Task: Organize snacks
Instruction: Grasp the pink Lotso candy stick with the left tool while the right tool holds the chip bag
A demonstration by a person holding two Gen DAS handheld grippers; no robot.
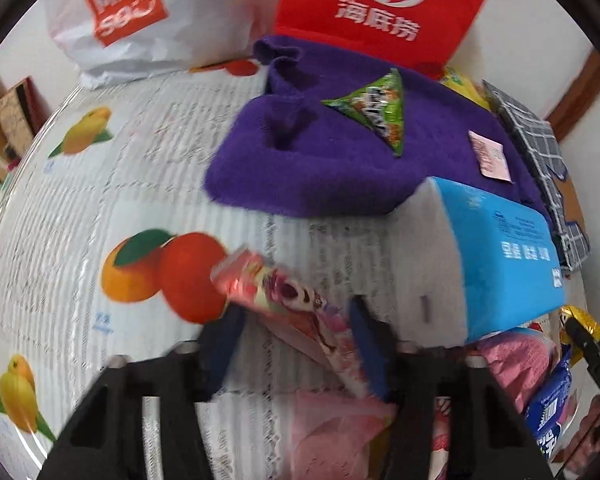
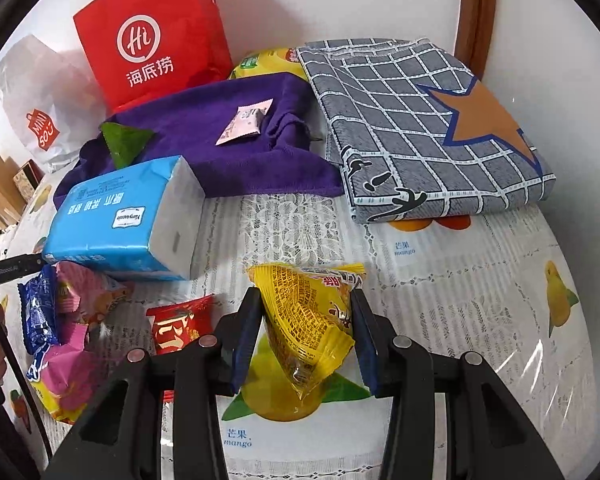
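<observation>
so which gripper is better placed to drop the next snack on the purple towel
Left, probably. The left gripper holds a pink snack packet nearer the purple towel; the right gripper holds a yellow packet farther back.

Purple towel (image 2: 204, 140), grey checked cloth (image 2: 412, 120) with orange star, red bag (image 2: 152, 32).

Bright even light, left view motion-blurred, fisheye-warped edges

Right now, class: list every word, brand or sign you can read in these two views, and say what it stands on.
"Hi" and "海底捞": red bag.
"MINI SO": white bag.
"芒果 mango": tablecloth, printed twice.
"Yuyuan", or close to it: blue tissue pack; its other print is too small.
Yellow snack, in the right gripper: unreadable.
Pink snack, in the left gripper: blurred.
</observation>
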